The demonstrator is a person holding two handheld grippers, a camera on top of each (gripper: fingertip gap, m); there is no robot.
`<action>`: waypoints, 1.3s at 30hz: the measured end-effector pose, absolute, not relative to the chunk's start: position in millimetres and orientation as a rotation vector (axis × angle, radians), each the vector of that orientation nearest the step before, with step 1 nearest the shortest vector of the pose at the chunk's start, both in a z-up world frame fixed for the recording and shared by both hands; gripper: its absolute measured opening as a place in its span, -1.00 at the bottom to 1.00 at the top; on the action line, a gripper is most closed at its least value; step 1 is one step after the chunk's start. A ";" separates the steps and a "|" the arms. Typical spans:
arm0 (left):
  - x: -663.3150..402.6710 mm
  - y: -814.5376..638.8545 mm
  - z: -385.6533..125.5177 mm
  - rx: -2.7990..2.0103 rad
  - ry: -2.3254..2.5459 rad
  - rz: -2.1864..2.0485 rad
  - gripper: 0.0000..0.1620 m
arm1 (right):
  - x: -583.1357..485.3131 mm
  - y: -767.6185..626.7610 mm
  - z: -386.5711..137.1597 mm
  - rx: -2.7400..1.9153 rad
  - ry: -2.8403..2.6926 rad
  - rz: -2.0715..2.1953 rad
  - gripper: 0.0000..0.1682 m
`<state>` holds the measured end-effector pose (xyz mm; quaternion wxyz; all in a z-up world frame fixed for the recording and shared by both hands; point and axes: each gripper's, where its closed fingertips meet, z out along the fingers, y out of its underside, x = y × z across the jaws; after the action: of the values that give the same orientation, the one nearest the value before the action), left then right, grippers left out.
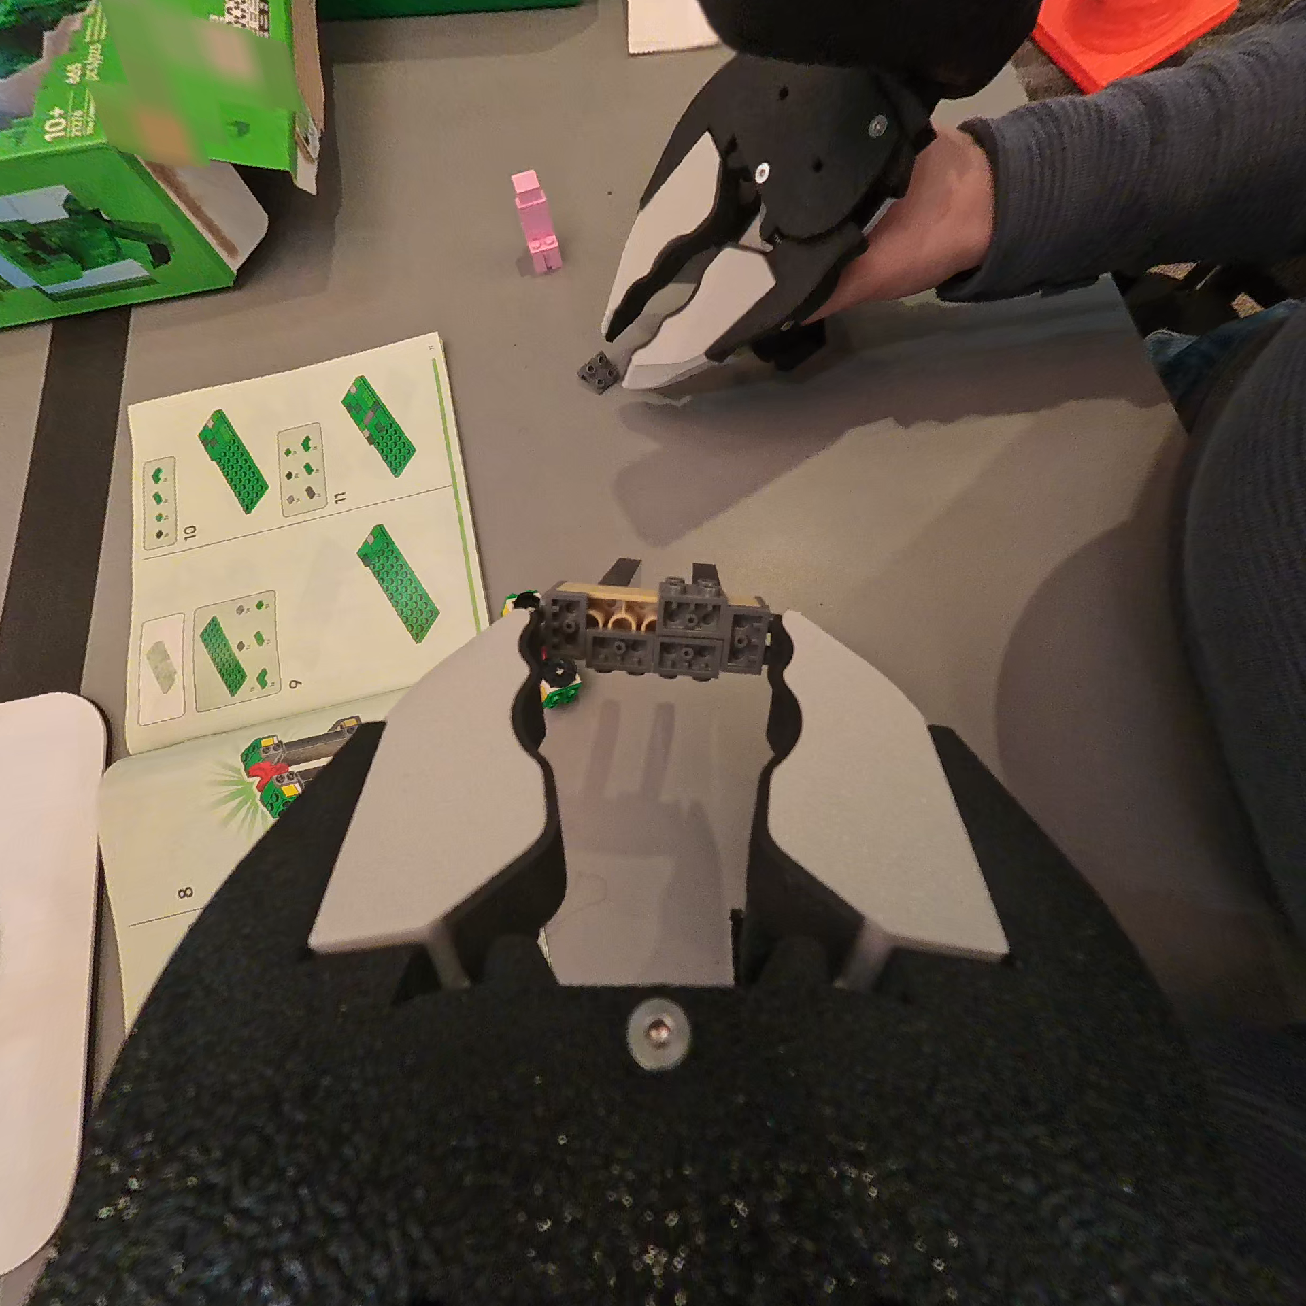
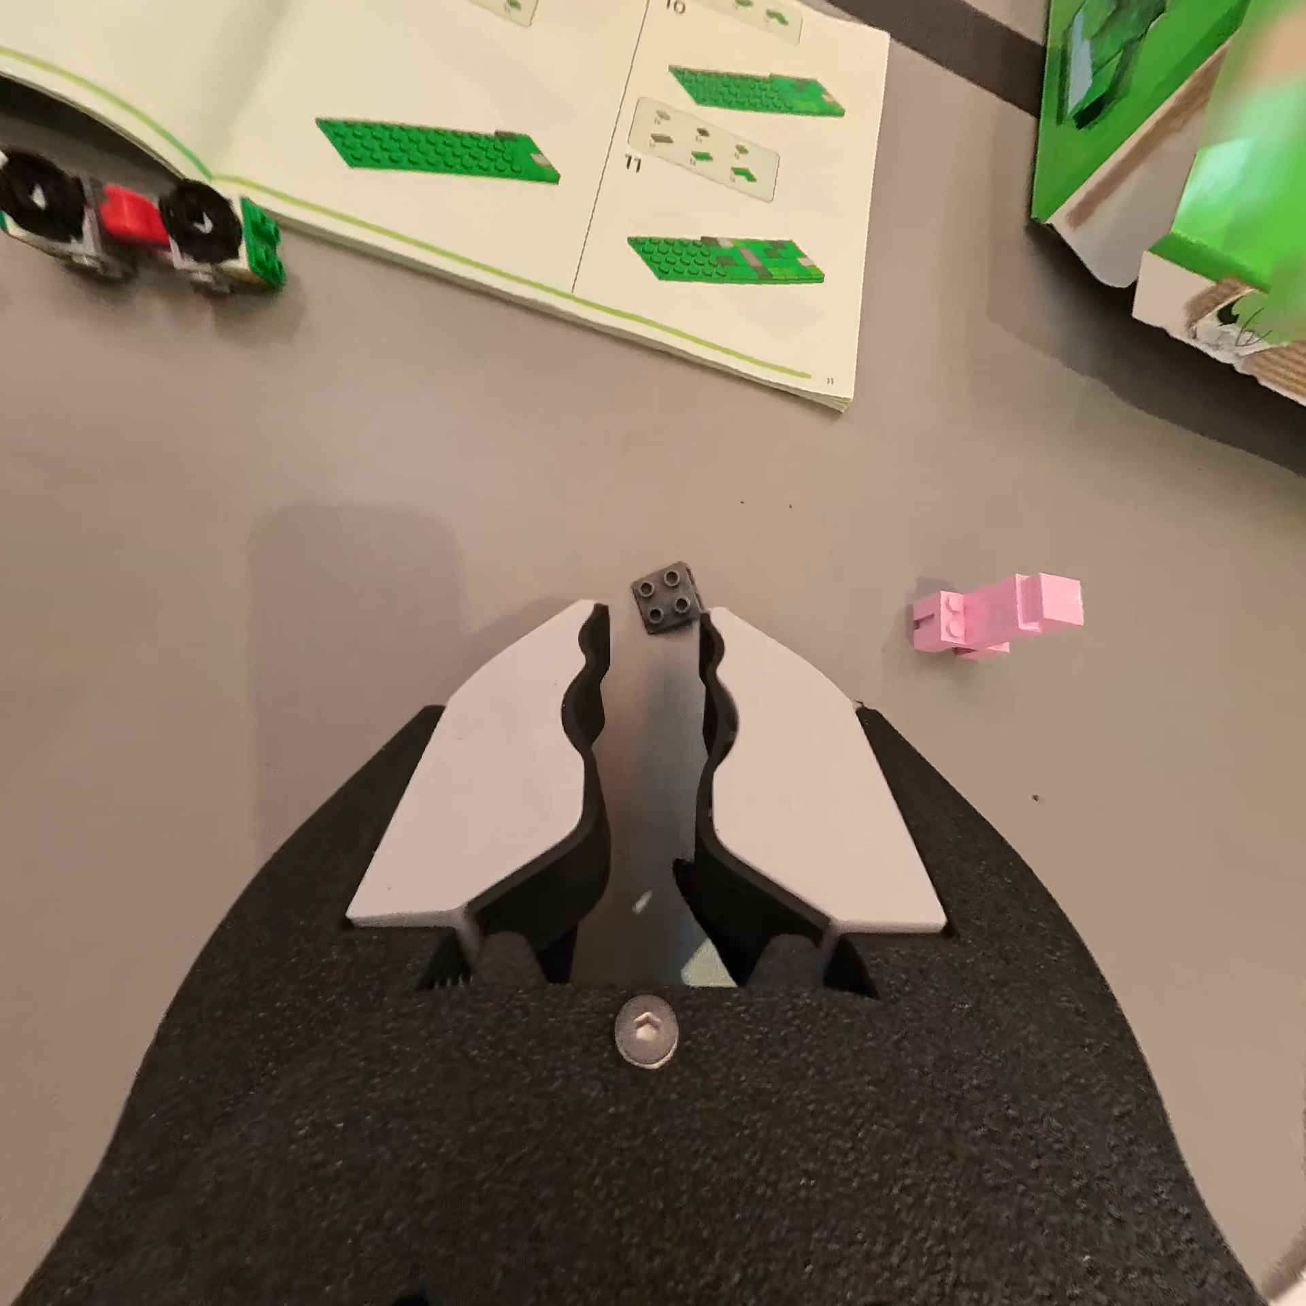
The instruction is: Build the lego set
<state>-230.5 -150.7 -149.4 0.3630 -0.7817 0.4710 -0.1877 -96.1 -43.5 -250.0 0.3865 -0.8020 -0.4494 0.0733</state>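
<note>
My left gripper [image 1: 654, 646] is shut on a dark grey and tan lego build [image 1: 654, 632], which it holds by its two ends just above the grey table; green, white and black parts [image 1: 558, 689] hang at the build's left end. My right gripper [image 2: 654, 622] is open, tips down on the table, with a small dark grey 2x2 plate [image 2: 666, 597] lying flat between and just ahead of its tips. The right fingertip [image 2: 710, 625] touches the plate's corner. In the left wrist view the right gripper [image 1: 625, 360] stands beside the same plate [image 1: 599, 371].
An open instruction booklet [image 1: 297, 537] [image 2: 495, 177] lies at the left. A green box [image 1: 120, 212] [image 2: 1131, 141] stands behind it. A pink lego pig [image 1: 537, 222] [image 2: 996, 615] is near the plate. A blurred build of black, red and green parts [image 2: 141, 226] is at the far left. An orange cone [image 1: 1131, 35] stands at the back.
</note>
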 end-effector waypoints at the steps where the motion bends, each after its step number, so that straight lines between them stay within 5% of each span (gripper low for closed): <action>1: -230.1 -150.7 -149.9 -2.015 1.216 -0.481 -0.25 | -95.4 -41.9 -250.8 -2.050 -1.135 0.170 -0.71; 8: -229.2 -151.5 -147.8 -2.005 1.219 -0.480 -0.25 | -89.8 -27.1 -245.3 -2.140 -0.709 0.239 -0.41; 12: -229.5 -150.9 -150.7 -2.019 1.223 -0.475 -0.25 | -87.4 -22.1 -248.3 -2.132 -0.621 0.080 -0.41; 28: -226.1 -151.5 -150.3 -2.011 1.238 -0.479 -0.25 | -89.1 -25.4 -252.5 -2.186 -0.567 0.104 -0.69; 33: -225.6 -151.4 -151.8 -2.017 1.243 -0.479 -0.25 | -96.1 -30.0 -254.5 -2.185 -0.635 0.153 -0.98; 39: -225.8 -151.8 -150.5 -2.012 1.242 -0.477 -0.25 | -112.3 -43.1 -255.2 -2.161 -0.818 0.394 -1.00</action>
<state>-225.8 -151.8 -150.5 0.3567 -0.7792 0.4811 -0.1848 -112.3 -43.1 -255.2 0.3883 -0.8496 -0.3216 0.1547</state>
